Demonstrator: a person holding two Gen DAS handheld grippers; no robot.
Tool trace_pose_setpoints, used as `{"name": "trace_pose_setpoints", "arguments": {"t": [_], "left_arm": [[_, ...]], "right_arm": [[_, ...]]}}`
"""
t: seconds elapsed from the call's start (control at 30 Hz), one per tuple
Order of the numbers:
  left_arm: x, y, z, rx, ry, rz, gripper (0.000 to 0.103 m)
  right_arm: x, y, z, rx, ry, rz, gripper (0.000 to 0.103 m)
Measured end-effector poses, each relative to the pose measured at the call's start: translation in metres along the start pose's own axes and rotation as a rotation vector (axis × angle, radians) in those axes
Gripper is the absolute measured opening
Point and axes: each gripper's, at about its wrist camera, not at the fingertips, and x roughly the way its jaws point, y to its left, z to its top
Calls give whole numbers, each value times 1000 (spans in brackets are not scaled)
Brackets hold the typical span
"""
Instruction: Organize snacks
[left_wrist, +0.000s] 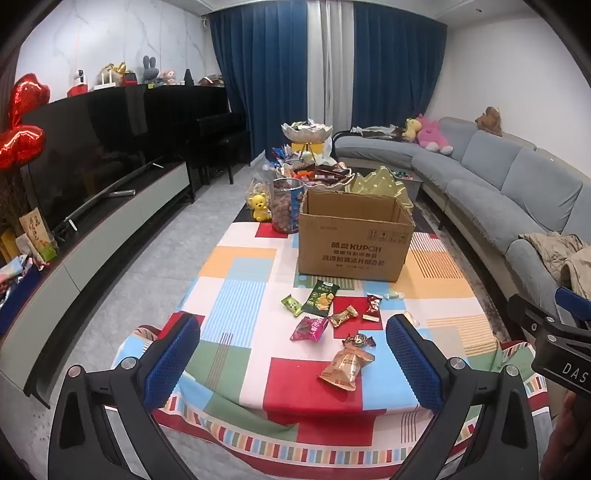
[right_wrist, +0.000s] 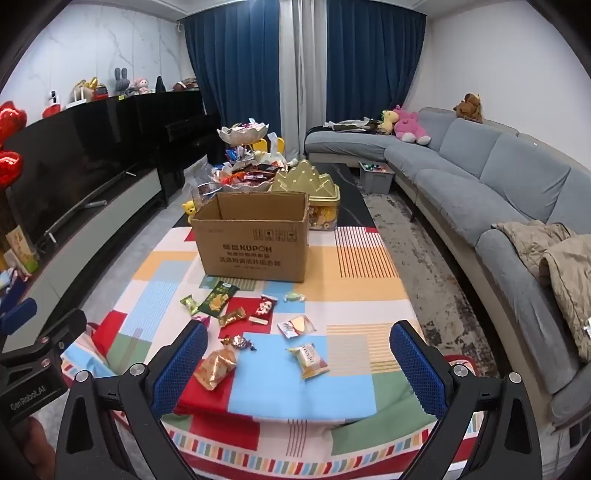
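Left wrist view shows my left gripper (left_wrist: 293, 354) with fingers spread wide and empty, the right gripper (right_wrist: 299, 358) likewise. Loose snacks (left_wrist: 334, 325) lie scattered on the counter (left_wrist: 236, 266) just ahead, short of the open cardboard box (left_wrist: 354, 240). I judge nothing is picked yet; next I must lower onto one packet and pinch it.

On the front wall of the open brown cardboard box (left_wrist: 352, 240) I read "KUPOH" in dark print, with Chinese lines under it too small for me to make out. Well to the box's right and nearer me, my right claw's black body (left_wrist: 561, 363) shows white letters "DAS" at the frame's edge. My left claw's black body (right_wrist: 31, 384) reads "GenRobot.AI". Wrapper print is too small.
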Motion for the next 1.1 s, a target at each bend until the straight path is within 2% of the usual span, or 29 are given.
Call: {"name": "trace_pose_setpoints", "arguments": {"t": [1.1], "left_arm": [[2,3,-1,8,10,6,103]], "right_arm": [[-1,1,2,-18,-21,-12,100]]}}
